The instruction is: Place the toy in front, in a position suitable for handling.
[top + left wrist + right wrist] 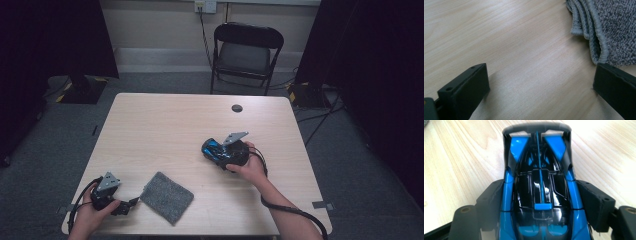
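Note:
A blue and black toy car [210, 148] sits low over the middle right of the wooden table [165, 125]. My right gripper [223, 156] is shut on it. In the right gripper view the car [539, 182] points away from the camera, and the gripper [540, 202] has one black jaw pressed on each flank. A folded grey cloth [167, 197] lies near the front edge. My left gripper [133, 202] rests just left of it, open. In the left gripper view its jaws stand wide apart over bare wood, with the cloth's folded edge [599, 30] beside the right jaw.
A black folding chair [247, 50] stands behind the table. A small dark round cap [237, 108] is set in the tabletop near the far edge. Dark curtains hang at both sides, and cables run over the grey floor [320, 117] on the right.

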{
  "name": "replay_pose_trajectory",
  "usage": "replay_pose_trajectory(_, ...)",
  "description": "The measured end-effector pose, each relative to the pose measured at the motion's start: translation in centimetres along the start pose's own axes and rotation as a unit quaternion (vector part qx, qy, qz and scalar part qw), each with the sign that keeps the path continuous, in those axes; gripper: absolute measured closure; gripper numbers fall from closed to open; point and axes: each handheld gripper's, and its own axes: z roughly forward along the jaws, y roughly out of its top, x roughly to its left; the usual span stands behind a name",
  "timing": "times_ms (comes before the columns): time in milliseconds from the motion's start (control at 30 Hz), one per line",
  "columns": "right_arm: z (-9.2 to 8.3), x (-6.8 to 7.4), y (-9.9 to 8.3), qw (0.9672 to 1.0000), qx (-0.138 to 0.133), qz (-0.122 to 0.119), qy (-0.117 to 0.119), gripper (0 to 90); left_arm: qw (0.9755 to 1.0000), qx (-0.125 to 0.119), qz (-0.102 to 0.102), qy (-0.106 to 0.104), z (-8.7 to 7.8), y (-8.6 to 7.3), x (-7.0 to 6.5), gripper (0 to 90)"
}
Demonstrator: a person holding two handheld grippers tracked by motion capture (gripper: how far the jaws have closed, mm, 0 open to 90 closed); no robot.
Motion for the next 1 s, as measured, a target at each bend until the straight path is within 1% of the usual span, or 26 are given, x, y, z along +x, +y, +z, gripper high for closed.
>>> replay_pose_trajectory(33,-0.1,-0.1,-0.3,0.9999,-0.008,0.009,0.000,26.3,1.0000,0.000,-0.002,0.000,0.0,0.0,0.0,0.0)
replay_pose_trajectory(67,-0.1,-0.2,-0.4,0.9999,-0.010,0.009,-0.002,26.3,1.0000,0.000,-0.002,0.000,0.0,0.0,0.0,0.0)
replay_pose_trajectory(133,-0.1,-0.3,-0.5,0.9999,-0.007,0.011,0.003,26.3,1.0000,0.001,-0.002,0.000,0.0,0.0,0.0,0.0)
replay_pose_trajectory(167,0.1,-0.2,-0.6,1.0000,-0.002,0.004,-0.001,26.3,1.0000,0.001,-0.002,0.001,0.0,0.0,0.0,0.0)
replay_pose_trajectory(233,0.1,-0.2,-0.7,1.0000,-0.001,0.005,0.000,26.3,1.0000,0.000,-0.003,0.001,0.0,0.0,-0.1,0.0)
replay_pose_trajectory(267,0.3,-0.2,-1.0,1.0000,-0.003,0.006,-0.001,26.3,1.0000,0.000,-0.003,0.001,0.0,0.0,-0.1,0.0)
replay_pose_trajectory(333,0.4,-0.2,-1.2,0.9999,-0.010,0.014,0.001,26.2,1.0000,0.000,-0.003,0.001,0.0,0.0,-0.1,0.0)
replay_pose_trajectory(467,0.4,-0.1,-1.5,0.9997,-0.015,0.019,0.000,26.3,1.0000,0.000,-0.003,0.001,0.0,0.0,-0.1,0.0)
replay_pose_trajectory(533,0.5,0.0,-1.5,0.9997,-0.016,0.020,-0.004,26.3,1.0000,0.000,-0.003,0.001,0.0,0.0,-0.1,0.0)
replay_pose_trajectory(633,0.9,0.4,-1.4,0.9990,-0.025,0.032,-0.016,26.3,1.0000,0.000,-0.003,0.001,0.0,0.0,-0.1,0.0)
replay_pose_trajectory(733,1.1,0.7,-1.3,0.9986,-0.030,0.035,-0.025,26.3,1.0000,0.001,-0.004,0.002,0.0,0.0,-0.1,0.0)
replay_pose_trajectory(867,1.2,0.7,-1.2,0.9985,-0.031,0.038,-0.026,26.3,1.0000,0.000,-0.004,0.002,0.0,0.0,-0.1,0.0)
replay_pose_trajectory(967,1.3,0.8,-1.4,0.9978,-0.034,0.049,-0.026,26.1,1.0000,0.000,-0.004,0.002,0.0,0.0,-0.1,0.0)
replay_pose_trajectory(1000,1.3,0.8,-1.4,0.9978,-0.034,0.049,-0.026,26.1,1.0000,0.000,-0.004,0.002,0.0,0.0,-0.1,0.0)
